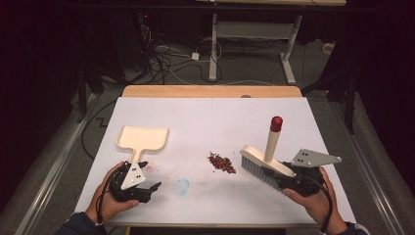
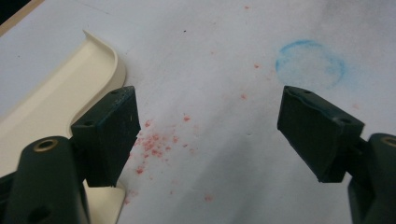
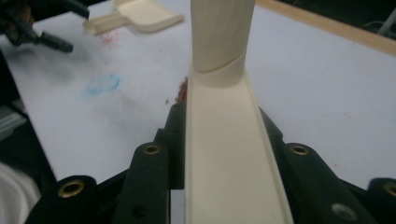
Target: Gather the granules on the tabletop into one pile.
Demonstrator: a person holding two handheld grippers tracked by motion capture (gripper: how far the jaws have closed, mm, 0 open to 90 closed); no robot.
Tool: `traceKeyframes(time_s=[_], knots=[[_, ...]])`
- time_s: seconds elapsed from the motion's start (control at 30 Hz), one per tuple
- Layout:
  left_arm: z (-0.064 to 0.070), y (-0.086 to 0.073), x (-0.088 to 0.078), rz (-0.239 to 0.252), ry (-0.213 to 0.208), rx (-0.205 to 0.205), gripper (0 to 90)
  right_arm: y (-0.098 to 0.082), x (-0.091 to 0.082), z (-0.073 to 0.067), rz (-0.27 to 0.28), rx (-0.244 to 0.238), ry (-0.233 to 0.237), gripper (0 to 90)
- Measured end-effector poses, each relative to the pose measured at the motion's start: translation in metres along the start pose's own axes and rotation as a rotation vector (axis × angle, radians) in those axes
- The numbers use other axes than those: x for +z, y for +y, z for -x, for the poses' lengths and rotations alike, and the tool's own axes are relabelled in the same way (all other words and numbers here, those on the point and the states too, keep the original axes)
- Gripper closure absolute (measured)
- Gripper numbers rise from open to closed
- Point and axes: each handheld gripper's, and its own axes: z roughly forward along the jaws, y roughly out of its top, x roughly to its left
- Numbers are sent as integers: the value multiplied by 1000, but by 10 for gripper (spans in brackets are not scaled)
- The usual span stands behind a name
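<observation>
brush in the right tongs, ready to sweep the red crumbs toward the dustpan

high view: the right tongs [image 1: 281,180] are clenched on the back of a cream plastic hand brush with grey bristles and a red-capped handle [image 1: 266,159], held just right of a small pile of dark red crumbs [image 1: 221,163] on the white paper-covered table [image 1: 205,117]; the cream plastic dustpan [image 1: 143,138] lies well to the left, its handle by the left tongs [image 1: 147,188]. left gripper view: the left tongs [image 2: 208,135] are released, one pad beside the pan's handle, nothing gripped. right gripper view: the brush back sits squeezed between both pads. the sweep looks about to begin; next the left tongs need to grip the pan, and the bristles need lowering behind the pile.
</observation>
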Motion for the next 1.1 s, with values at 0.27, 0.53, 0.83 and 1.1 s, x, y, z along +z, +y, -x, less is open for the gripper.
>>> traceKeyframes(time_s=[0.27,0.53,0.83,1.1], knots=[[-1,0,1,-4,-2,0,203,-16,-8,8,-103,-3,57,671],[0,0,4,-18,-12,5,203,-20,5,28,-165,75,83,669],[3,1,7,-36,-22,16,203,-19,20,76,-208,152,72,604],[4,0,10,-56,-41,13,203,-13,35,132,-247,160,42,486]])
